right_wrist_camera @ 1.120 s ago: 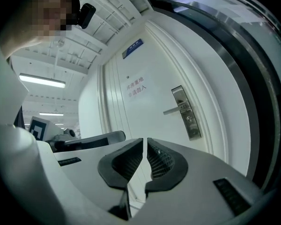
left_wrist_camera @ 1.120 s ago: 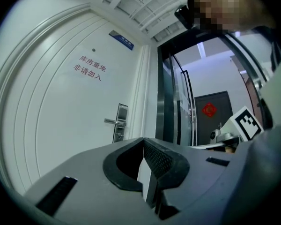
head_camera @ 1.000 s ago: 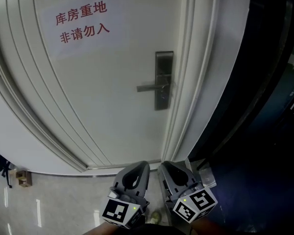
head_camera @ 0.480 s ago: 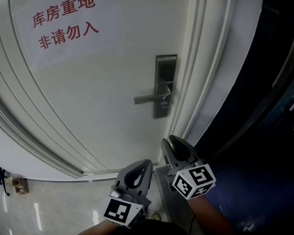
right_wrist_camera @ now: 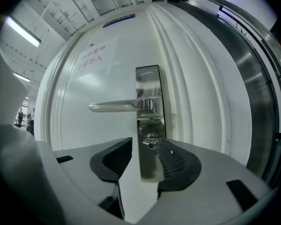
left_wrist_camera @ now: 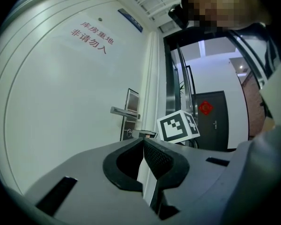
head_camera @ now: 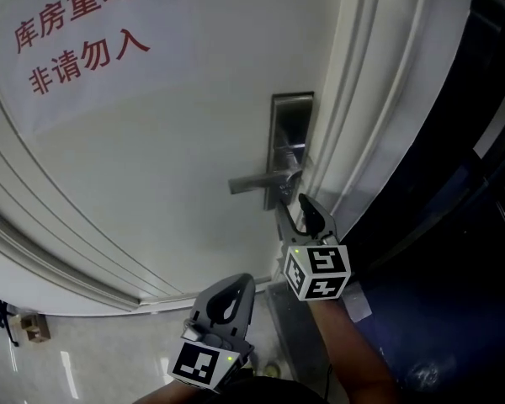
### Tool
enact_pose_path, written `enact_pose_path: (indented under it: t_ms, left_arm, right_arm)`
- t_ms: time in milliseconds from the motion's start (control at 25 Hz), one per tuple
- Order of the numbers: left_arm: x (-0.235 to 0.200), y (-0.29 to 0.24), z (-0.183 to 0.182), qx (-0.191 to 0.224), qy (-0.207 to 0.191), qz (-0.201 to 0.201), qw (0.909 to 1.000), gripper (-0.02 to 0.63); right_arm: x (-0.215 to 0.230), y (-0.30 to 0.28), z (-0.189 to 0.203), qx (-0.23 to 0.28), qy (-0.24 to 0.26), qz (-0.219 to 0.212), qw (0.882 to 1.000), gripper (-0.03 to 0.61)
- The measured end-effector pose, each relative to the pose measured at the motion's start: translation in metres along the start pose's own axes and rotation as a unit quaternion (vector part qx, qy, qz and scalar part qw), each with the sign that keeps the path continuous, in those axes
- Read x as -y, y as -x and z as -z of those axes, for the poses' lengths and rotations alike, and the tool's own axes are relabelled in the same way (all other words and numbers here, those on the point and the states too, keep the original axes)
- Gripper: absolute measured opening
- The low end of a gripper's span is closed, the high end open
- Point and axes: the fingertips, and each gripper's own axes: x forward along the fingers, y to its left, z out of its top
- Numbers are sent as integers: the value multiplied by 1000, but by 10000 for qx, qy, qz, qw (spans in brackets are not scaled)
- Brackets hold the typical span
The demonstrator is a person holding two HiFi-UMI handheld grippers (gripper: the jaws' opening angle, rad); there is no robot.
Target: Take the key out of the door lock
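Observation:
A small silver key [right_wrist_camera: 151, 141] sits in the cylinder of the steel lock plate [right_wrist_camera: 149, 86] on the white door, just below the lever handle [right_wrist_camera: 118, 107]. My right gripper [right_wrist_camera: 145, 143] is raised close in front of the plate's lower end [head_camera: 284, 194]; its jaws are opening and stand apart, the key ahead between them and untouched. In the head view the right gripper [head_camera: 294, 212] is just under the handle [head_camera: 254, 181]. My left gripper [head_camera: 234, 294] hangs low near the door's bottom, shut with nothing in it [left_wrist_camera: 143, 142].
A paper sign with red characters [head_camera: 77, 45] is stuck on the door. The white door frame [head_camera: 366, 141] runs right of the lock, with a dark glass panel [head_camera: 463, 183] beyond it. Tiled floor [head_camera: 76, 360] shows at lower left.
My right gripper has risen from beside the left one up to the lock plate, and its jaws have gone from shut to apart. The left gripper has stayed low.

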Motion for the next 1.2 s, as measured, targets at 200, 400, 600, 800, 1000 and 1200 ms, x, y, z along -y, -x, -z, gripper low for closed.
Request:
enact_pose_path:
  t_ms: [200, 400, 600, 800, 1000, 1200]
  left_arm:
    - [-13, -8, 2, -29, 26, -14, 10000, 6]
    - [-21, -11, 5, -73, 68, -46, 9999, 6]
    - [-28, -11, 6, -85, 94, -89, 9999, 6]
    - [-32, -10, 6, -83, 94, -124, 9998, 6]
    - [-29, -11, 7, -61, 88, -99, 9999, 6]
    - [-27, -11, 5, -43, 105, -110, 9999, 6]
  right_arm:
    - [8, -22, 4, -34, -42, 163, 9999, 164]
    - [9, -35, 4, -23, -59, 188, 9998, 164]
    - [12, -40, 7, -63, -83, 311, 9995, 161]
    - [12, -41, 7, -88, -64, 328, 9994, 141]
    - [13, -39, 8, -24, -196, 364, 9991, 138]
    - [13, -37, 7, -75, -268, 377, 9989, 135]
